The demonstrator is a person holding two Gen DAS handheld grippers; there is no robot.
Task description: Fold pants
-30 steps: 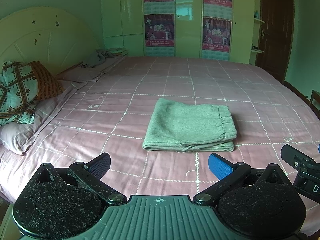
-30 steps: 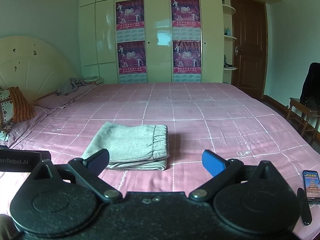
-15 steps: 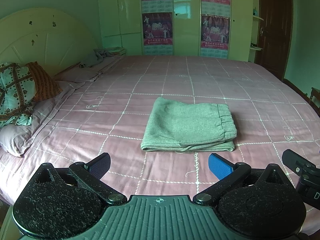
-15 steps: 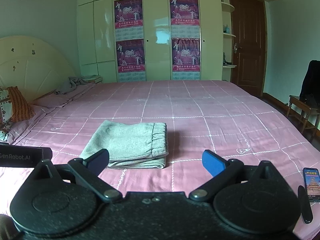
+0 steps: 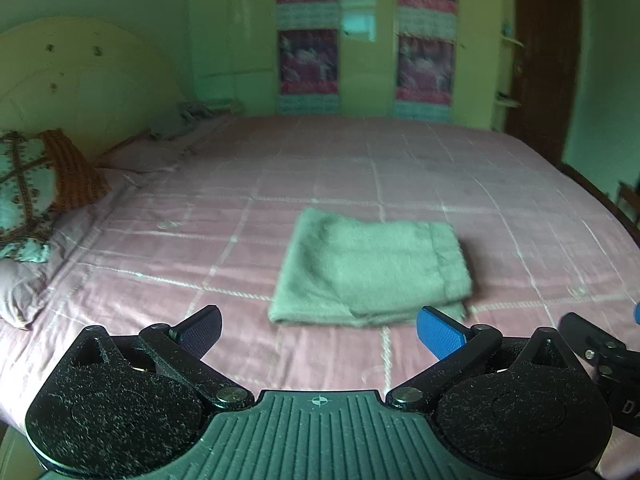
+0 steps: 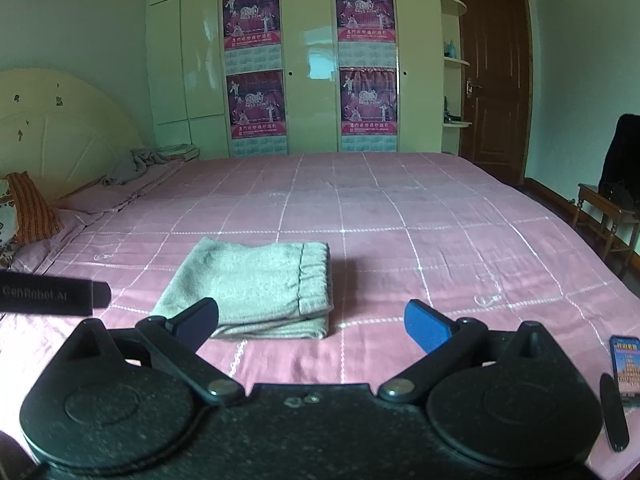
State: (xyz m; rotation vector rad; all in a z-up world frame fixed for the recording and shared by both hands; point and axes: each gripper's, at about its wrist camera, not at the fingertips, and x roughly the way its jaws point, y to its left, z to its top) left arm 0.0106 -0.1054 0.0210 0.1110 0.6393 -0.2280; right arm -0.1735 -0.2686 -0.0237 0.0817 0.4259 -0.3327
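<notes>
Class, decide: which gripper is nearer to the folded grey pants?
Right, narrowly. The right gripper overlaps the pants' near edge; the left gripper sits short of the pants. Both are open.

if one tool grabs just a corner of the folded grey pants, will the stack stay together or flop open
The pants look like soft knit fabric, so they would probably sag and unfold if lifted by one corner. Several loose layers show along the near edge, so only the top one might come up. On the pink bedspread, a push would likely bunch them rather than slide them neatly.
</notes>
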